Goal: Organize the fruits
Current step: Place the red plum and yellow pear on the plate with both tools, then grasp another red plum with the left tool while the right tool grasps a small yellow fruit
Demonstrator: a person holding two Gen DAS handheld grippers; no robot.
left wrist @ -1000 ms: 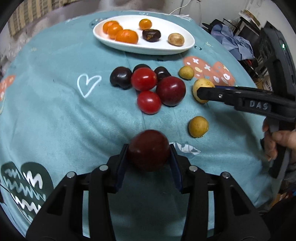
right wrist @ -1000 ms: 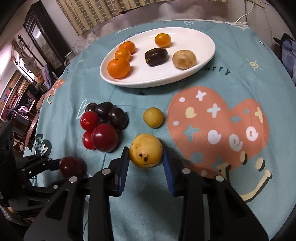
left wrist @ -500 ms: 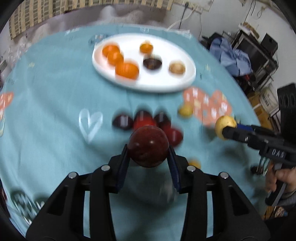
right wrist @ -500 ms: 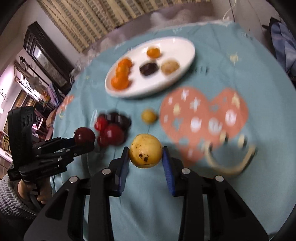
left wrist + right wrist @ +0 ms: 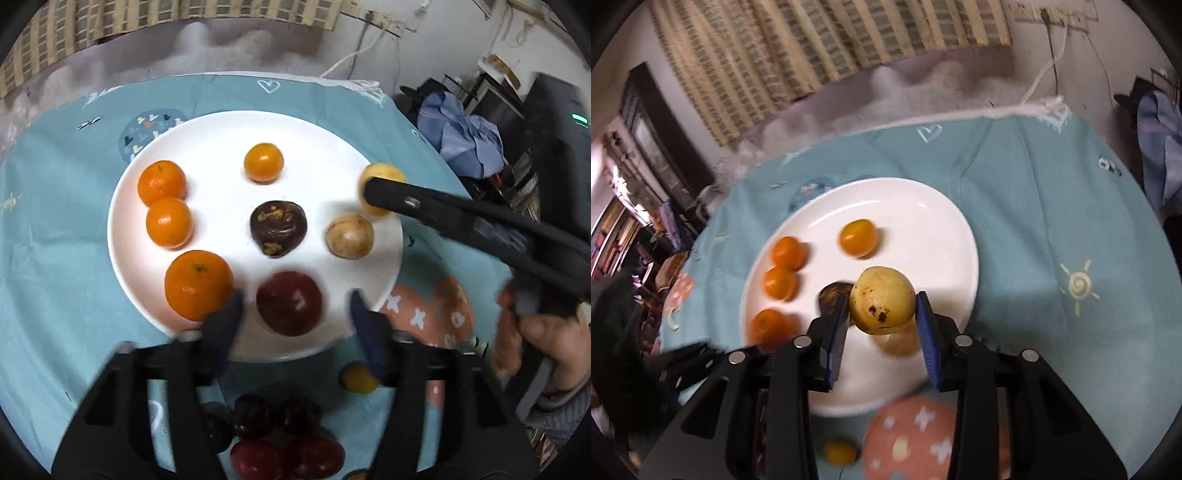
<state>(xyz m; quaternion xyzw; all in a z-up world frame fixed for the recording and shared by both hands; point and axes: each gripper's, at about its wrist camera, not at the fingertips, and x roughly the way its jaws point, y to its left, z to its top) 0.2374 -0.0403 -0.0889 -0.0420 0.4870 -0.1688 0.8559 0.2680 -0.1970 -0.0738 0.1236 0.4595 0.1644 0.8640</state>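
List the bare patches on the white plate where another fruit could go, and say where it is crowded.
White plate: bare along the far rim behind the small orange, and between it and the two left oranges. Crowded at the near edge, around the red plum and big orange.

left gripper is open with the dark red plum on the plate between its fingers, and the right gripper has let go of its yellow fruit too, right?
Not quite. The left gripper is open around the dark red plum on the white plate, but the right gripper is shut on its yellow fruit, as the right wrist view shows.
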